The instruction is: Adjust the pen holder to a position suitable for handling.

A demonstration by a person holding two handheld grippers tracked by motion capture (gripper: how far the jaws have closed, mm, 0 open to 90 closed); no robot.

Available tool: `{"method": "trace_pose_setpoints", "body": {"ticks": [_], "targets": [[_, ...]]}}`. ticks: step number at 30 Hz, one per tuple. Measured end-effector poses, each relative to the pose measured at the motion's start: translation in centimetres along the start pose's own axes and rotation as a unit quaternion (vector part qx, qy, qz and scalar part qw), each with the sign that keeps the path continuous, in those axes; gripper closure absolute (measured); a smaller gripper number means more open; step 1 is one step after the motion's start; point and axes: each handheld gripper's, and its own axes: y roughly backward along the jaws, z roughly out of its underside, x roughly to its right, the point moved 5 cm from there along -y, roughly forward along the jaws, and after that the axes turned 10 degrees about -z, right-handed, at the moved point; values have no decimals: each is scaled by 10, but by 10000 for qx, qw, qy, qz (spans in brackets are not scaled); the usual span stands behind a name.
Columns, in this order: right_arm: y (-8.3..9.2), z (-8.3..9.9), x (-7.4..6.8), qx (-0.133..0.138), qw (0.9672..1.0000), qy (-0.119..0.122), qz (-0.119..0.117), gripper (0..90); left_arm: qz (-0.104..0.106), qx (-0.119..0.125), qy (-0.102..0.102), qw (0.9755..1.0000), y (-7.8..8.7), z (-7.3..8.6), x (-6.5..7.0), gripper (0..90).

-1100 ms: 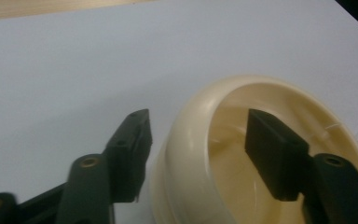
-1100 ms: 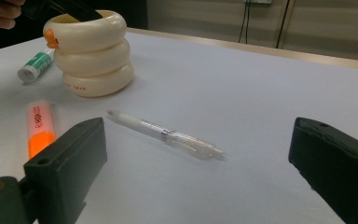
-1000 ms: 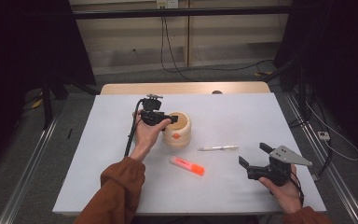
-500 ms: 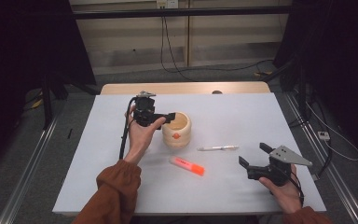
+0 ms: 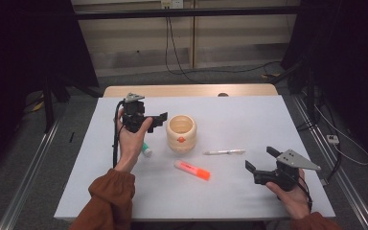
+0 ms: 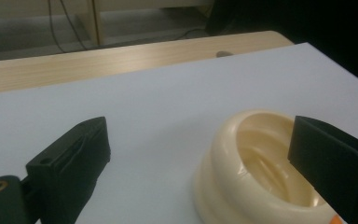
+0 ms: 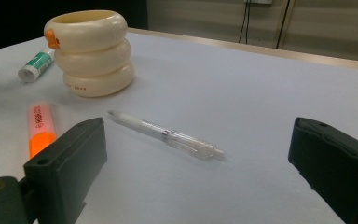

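A cream ringed cup [image 5: 181, 133] stands upright mid-table. My left gripper [image 5: 160, 120] hovers just left of its rim, pointing at it. Its jaws have just been opening and stand open with nothing between them. In the left gripper view the cup [image 6: 256, 158] sits low right, partly behind the right jaw of that gripper [image 6: 200, 128]. My right gripper [image 5: 258, 158] rests open near the front right. A white pen [image 7: 168, 135] lies ahead of the right gripper [image 7: 199, 126], clear of its jaws.
An orange highlighter [image 5: 192, 170] lies in front of the cup. A green-and-white marker [image 5: 146, 150] lies by my left wrist. The pen [image 5: 224, 152] lies right of the cup. The table [image 5: 249, 115] has a wooden strip at its far edge.
My left gripper has drawn back leftward and a little up from over the cup's rim, with its jaws wider. The right gripper has kept still.
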Motion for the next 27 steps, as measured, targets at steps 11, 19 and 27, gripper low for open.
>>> {"method": "trace_pose_setpoints", "body": {"ticks": [11, 19, 27], "targets": [[-1, -1, 0, 15, 10000, -76, 9, 39, -72, 107, 6, 9999, 20, 15, -10, 53], [-1, 0, 1, 9, 10000, -71, 21, 39, -100, 115, -15, 9999, 29, 29, -10, 53], [1, 0, 0, 17, 10000, -52, 13, 39, -187, 245, -89, 9995, 39, 42, -10, 53]]}}
